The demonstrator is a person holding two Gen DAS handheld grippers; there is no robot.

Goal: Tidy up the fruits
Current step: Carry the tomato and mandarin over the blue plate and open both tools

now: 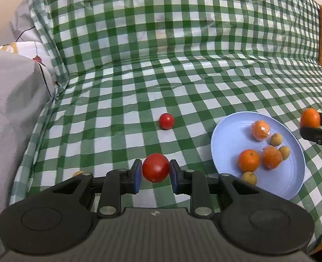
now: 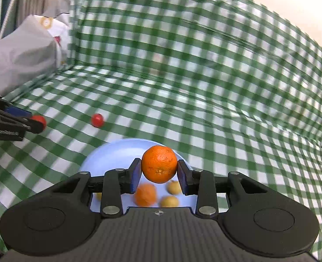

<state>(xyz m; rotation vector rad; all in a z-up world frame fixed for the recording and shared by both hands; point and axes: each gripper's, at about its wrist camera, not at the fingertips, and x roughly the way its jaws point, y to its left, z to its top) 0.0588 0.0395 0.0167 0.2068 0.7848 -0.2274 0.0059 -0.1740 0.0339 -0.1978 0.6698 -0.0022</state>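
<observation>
A: Near first. Left claw [image 1: 156,175] clamped on a red tomato [image 1: 156,167], blue pads pressing both sides, tomato clear of the cloth.

B: Right claw [image 2: 159,175] gripping an orange [image 2: 159,164] the same way, directly above the blue plate [image 2: 108,157]. From the left wrist view the plate sits at 3 o'clock of the held tomato.

A: Plate contents: three oranges, one in clear wrap (looks like it), plus four small yellow-brown fruits I can't name.

B: Step in hand, my read: carry both fruits to the plate. Doing it well means lowering the orange into the bare part of the plate, at 9 o'clock of the pile, then letting go low so it doesn't roll or knock the others.

A: Left claw should wait or come in from the 9 o'clock rim, so the two claws don't collide. Gentle squeeze on the tomato, it probably bruises.

B: Farther out: a second tomato [image 1: 166,121] loose on the cloth at 12 o'clock of the held one.

A: Surface is a green-and-white checked cloth [image 1: 182,76], wrinkled, running up a backrest (sofa or bed, can't tell). Grey bedding [image 1: 12,100] at 9 o'clock, orange cushion at the 2 o'clock edge.
</observation>
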